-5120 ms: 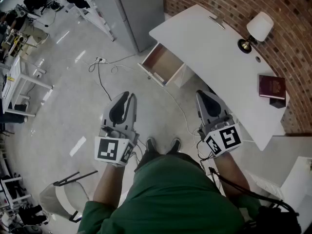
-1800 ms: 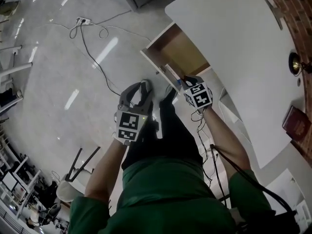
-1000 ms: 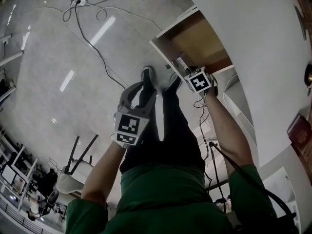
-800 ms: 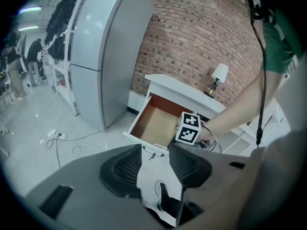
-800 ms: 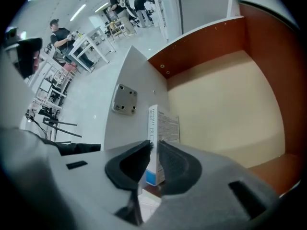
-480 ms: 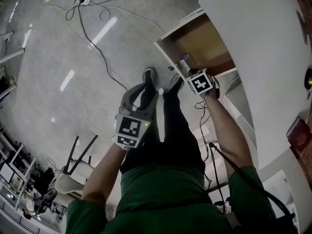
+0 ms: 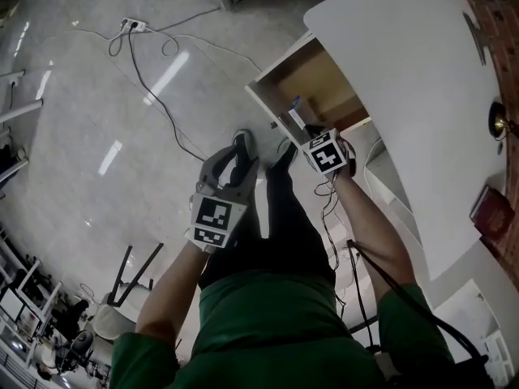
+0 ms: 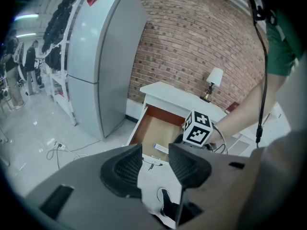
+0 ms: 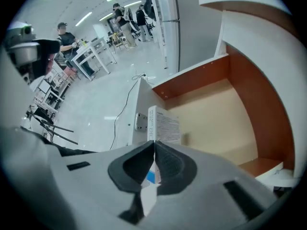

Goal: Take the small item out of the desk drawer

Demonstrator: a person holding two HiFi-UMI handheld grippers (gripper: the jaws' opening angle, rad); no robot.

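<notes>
1. At the far left, a thin black cable (image 7: 154, 79) is seen lying in loops on the pale glossy floor (image 7: 73, 160), and a white power strip (image 7: 134, 24) is joined to its far end
2. The grey left gripper (image 7: 231, 164) with a black-and-white marker cube is held above the person's legs, near the black shoes (image 7: 285, 154). In the left gripper view its jaws are seen apart and closing. Nothing is caught between the ribbed black pads (image 8: 127, 169); only the drawer front and one shoe are seen through the gap
3. The small item, a thin white cardboard box with a blue patch (image 7: 295, 113), is held upright on its edge over the near corner of the drawer, just behind the front panel. Whether it touches the drawer bottom cannot be told
4. The grey right gripper (image 7: 306, 132) is clenched on the lower end of this box (image 9: 163, 123), with both pads pressed flat against its sides
5. The white drawer with a light-brown wooden inside (image 7: 320, 75) is pulled out from under the white desk top (image 7: 405, 71)
6. At the far right, a dark round lamp base (image 7: 501, 122) and a dark red book (image 7: 492, 211) are seen on the desk, well apart
</notes>
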